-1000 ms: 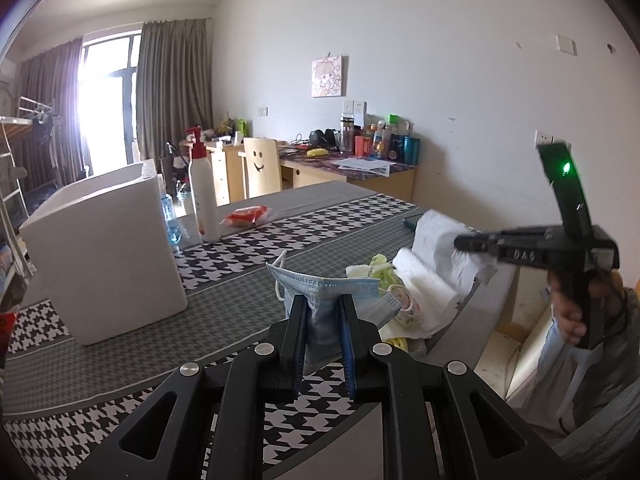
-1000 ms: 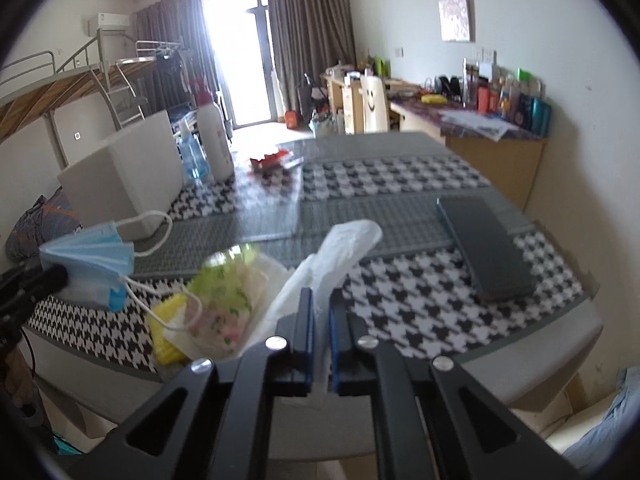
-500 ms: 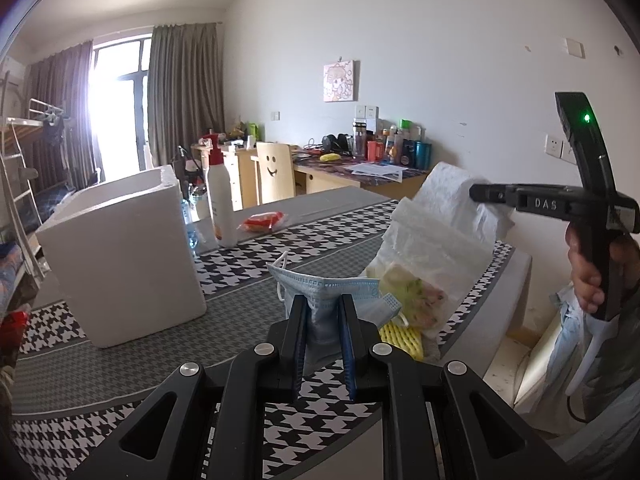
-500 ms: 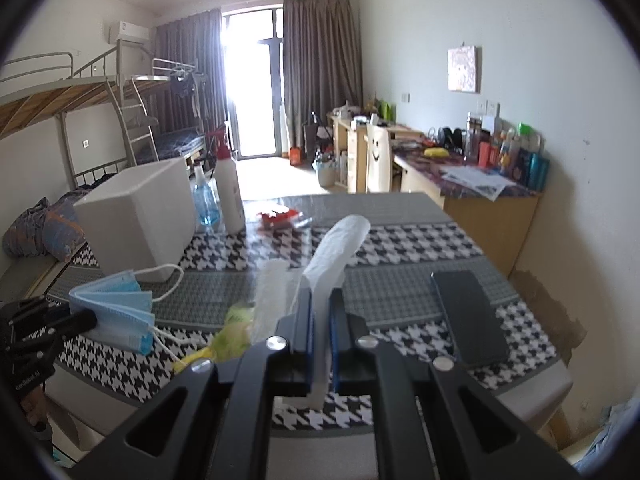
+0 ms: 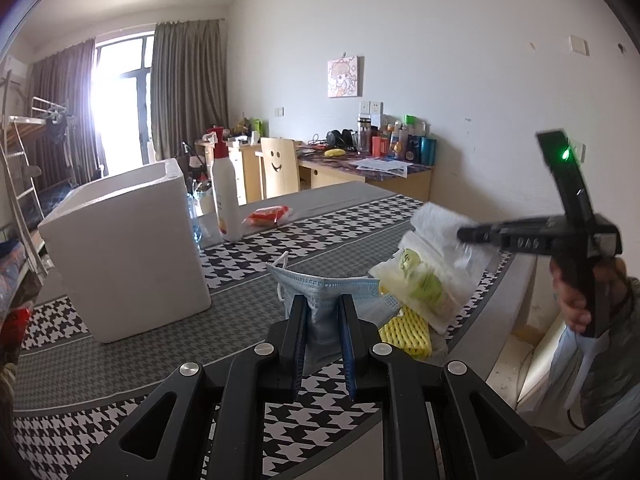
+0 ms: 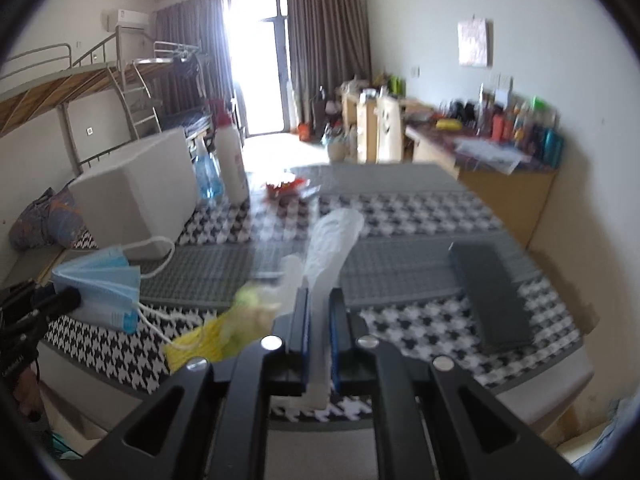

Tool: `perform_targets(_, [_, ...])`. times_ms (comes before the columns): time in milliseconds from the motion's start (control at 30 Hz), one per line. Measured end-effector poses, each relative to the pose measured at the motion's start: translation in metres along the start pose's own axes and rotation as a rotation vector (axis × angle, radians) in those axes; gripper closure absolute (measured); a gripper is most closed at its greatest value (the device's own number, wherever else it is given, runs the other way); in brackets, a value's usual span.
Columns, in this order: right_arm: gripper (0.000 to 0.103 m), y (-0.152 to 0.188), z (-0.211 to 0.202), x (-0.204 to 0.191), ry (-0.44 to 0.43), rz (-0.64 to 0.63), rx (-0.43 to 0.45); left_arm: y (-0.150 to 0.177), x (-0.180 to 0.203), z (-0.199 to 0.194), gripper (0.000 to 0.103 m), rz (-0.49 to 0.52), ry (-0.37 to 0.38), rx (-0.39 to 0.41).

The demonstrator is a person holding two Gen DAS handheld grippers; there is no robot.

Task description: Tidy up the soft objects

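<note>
My left gripper (image 5: 323, 306) is shut on a blue face mask (image 5: 320, 288), held above the near table edge; the mask also shows in the right wrist view (image 6: 100, 288). My right gripper (image 6: 319, 300) is shut on the top of a clear plastic bag (image 6: 332, 240), which hangs with green and pale soft items (image 5: 420, 280) inside. In the left wrist view the right gripper (image 5: 464, 234) pinches the bag (image 5: 444, 236) at the right. A yellow foam net (image 5: 404, 330) lies under the bag on the table.
A white foam box (image 5: 128, 248) stands at the left on the houndstooth tablecloth (image 5: 328, 232). Behind it are a white bottle (image 5: 224, 196), a blue spray bottle (image 6: 206, 174) and a red snack packet (image 5: 268, 214). A dark flat case (image 6: 488, 292) lies at the right.
The right gripper raised the bag half a second ago and has now lowered it toward the table, swinging. The left gripper holds the mask nearly still.
</note>
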State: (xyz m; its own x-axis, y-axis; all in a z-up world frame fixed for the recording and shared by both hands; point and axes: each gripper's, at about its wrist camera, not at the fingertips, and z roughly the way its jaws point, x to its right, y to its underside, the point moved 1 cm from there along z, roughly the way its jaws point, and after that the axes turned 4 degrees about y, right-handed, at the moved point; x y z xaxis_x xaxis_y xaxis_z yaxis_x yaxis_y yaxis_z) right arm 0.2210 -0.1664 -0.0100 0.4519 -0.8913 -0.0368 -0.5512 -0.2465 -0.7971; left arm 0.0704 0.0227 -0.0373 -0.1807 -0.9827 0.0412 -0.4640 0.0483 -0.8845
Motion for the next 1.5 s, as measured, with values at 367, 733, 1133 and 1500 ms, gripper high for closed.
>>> perform_targets(367, [0.090, 0.030, 0.051, 0.016, -0.009, 0.054, -0.173, 0.002, -0.001, 0.012, 0.086, 0.002, -0.001, -0.020])
perform_targets(733, [0.053, 0.041, 0.055, 0.008, 0.040, -0.032, -0.192, 0.001, -0.001, 0.017, 0.086, 0.006, -0.002, -0.027])
perform_targets(1133, [0.086, 0.039, 0.065, 0.013, -0.046, 0.037, -0.246, 0.003, -0.004, 0.018, 0.086, 0.004, -0.001, -0.029])
perform_targets(1500, [0.087, 0.005, 0.017, 0.024, -0.022, 0.083, -0.089, 0.004, -0.004, 0.018, 0.086, 0.004, -0.005, -0.025])
